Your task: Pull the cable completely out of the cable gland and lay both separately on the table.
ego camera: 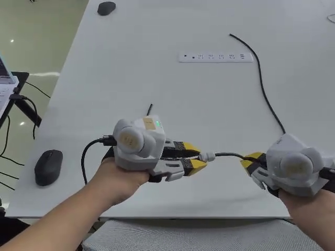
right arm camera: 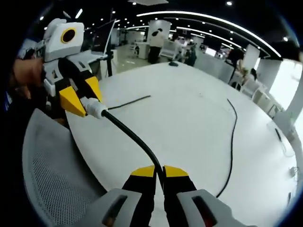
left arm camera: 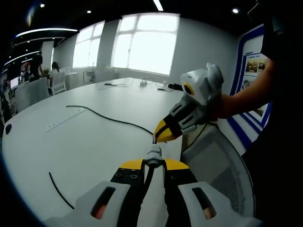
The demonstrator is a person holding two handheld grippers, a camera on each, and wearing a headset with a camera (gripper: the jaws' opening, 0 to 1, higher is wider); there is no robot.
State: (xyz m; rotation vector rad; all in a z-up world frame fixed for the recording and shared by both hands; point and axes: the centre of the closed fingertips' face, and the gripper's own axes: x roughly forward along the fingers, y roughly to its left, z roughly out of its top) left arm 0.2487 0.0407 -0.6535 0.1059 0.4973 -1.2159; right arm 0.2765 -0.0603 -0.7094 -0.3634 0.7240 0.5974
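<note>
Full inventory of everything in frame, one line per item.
cable gland: 1, white, held by left gripper
cable: 1, black, from gland to right gripper
loose cable: 1, black, table right
short cable piece: 1, black, table centre
power strip: 1, white, table far side
mouse: 2, black, table's left edge; far edge
table: 1, white
left gripper: 1, grey-yellow, shut on gland
right gripper: 1, grey-yellow, shut on cable

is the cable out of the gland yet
No, still in: the cable enters the white cable gland held by the left gripper; the right gripper clamps the cable nearby.
</note>
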